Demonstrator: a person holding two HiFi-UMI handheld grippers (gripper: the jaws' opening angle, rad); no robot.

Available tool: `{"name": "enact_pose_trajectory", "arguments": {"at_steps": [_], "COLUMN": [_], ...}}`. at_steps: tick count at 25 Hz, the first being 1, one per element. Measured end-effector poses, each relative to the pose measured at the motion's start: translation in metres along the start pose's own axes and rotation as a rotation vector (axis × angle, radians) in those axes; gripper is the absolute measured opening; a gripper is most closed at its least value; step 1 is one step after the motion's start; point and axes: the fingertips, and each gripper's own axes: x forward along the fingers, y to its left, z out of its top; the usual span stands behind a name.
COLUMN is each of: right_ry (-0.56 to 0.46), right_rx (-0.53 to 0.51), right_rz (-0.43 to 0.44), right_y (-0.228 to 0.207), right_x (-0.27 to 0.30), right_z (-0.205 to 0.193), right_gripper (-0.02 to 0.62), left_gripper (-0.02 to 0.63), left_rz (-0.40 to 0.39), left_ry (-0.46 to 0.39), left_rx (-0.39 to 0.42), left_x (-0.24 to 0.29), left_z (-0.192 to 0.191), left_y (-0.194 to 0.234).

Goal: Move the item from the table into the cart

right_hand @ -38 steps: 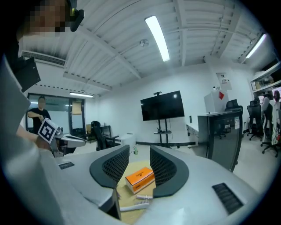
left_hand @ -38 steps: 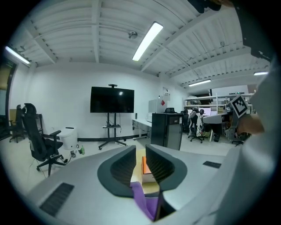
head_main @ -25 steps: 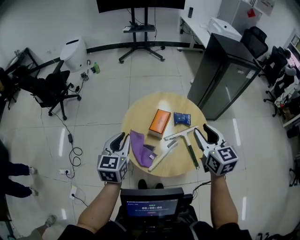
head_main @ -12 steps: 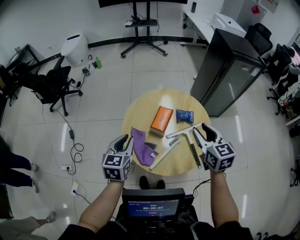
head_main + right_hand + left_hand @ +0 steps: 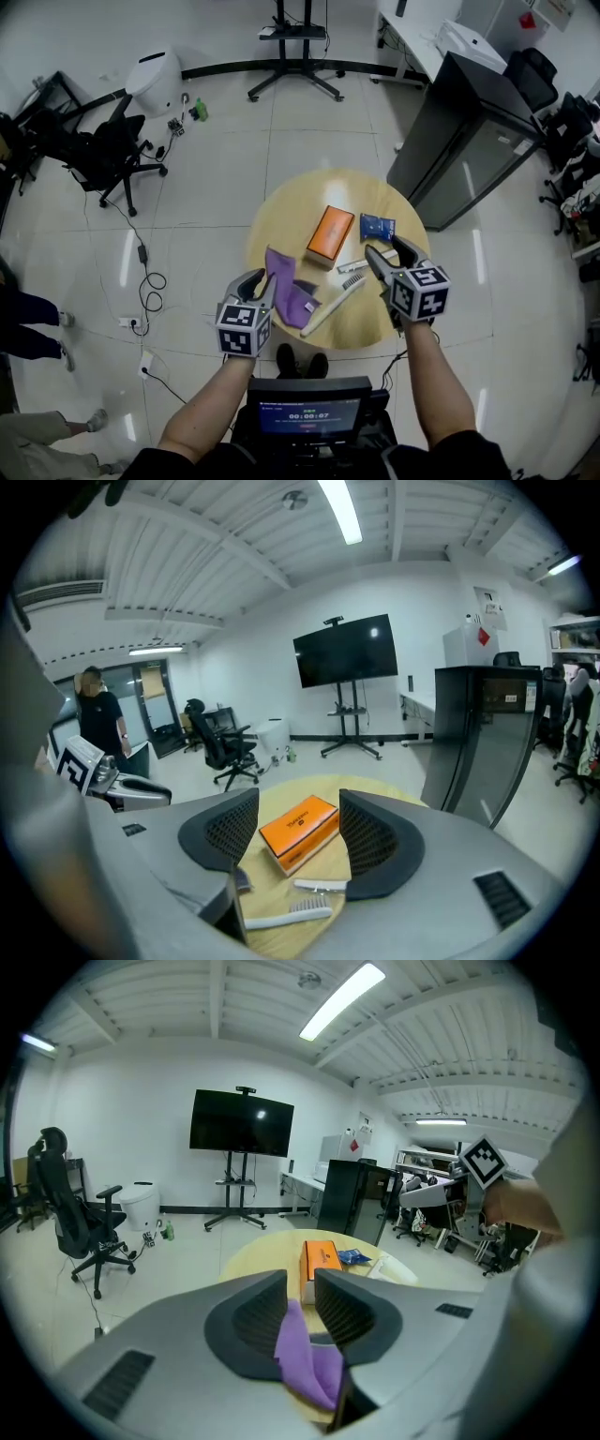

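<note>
L gripper (image 5: pixel 263 281) low at near edge of counter (image 5: pixel 281 211); jaws just opened a bit, narrow gap, cloth (image 5: pixel 287 283) showing in it, pads not clamping. R gripper (image 5: pixel 391 251) over far right side; jaws spread, just widened, nothing held. Box (image 5: pixel 330 234) and brush (image 5: pixel 336 298) lie ahead of it. Cloth on counter, next to box.

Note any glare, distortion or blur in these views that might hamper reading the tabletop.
Head view: fisheye bending, dark corners, light streaks glaring on the floor. Left gripper view: walls bow, corners black, purple cloth clear. Right gripper view: orange box sharp, ceiling lamp overexposed, edges vignetted.
</note>
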Motion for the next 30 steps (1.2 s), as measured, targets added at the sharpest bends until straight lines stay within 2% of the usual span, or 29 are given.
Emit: {"name": "enact_pose_trajectory", "arguments": {"at_steps": [3, 5, 10, 11, 12, 13, 20, 22, 26, 30], "right_ry": [0.062, 0.114, 0.232, 0.253, 0.275, 0.296, 0.391, 0.415, 0.460, 0.533], "right_rx": [0.039, 0.071, 0.138, 0.164, 0.191, 0.214, 0.267, 0.286, 0.309, 0.281], "right_rz": [0.008, 0.003, -0.045, -0.056, -0.068, -0.080, -0.203, -0.231, -0.298, -0.408], "right_y": [0.022, 0.032, 0.043, 0.043, 0.044, 0.045, 0.039, 0.038, 0.032, 0.014], "right_x": [0.048, 0.083, 0.160, 0.174, 0.186, 0.197, 0.252, 0.265, 0.287, 0.303], "right_z": [-0.005, -0.015, -0.042, -0.048, -0.053, -0.059, -0.079, -0.084, -0.092, -0.112], "right_gripper": [0.260, 0.338, 0.347, 0.366, 0.439, 0.449, 0.449, 0.505, 0.505, 0.505], "left_gripper": [0.104, 0.104, 0.104, 0.104, 0.104, 0.104, 0.104, 0.104, 0.104, 0.104], "left_rz": [0.015, 0.021, 0.027, 0.025, 0.024, 0.025, 0.023, 0.017, 0.010, 0.009], "left_ry": [0.006, 0.021, 0.050, 0.054, 0.058, 0.061, 0.076, 0.079, 0.079, 0.073], "left_rx": [-0.005, -0.015, -0.041, -0.042, -0.044, -0.047, -0.064, -0.069, -0.080, -0.077], "left_x": [0.004, 0.012, 0.034, 0.039, 0.043, 0.046, 0.065, 0.070, 0.077, 0.085], "left_z": [-0.004, -0.011, -0.021, -0.021, -0.022, -0.023, -0.024, -0.027, -0.028, -0.032], "left_y": [0.022, 0.038, 0.076, 0.082, 0.089, 0.095, 0.137, 0.144, 0.157, 0.170]}}
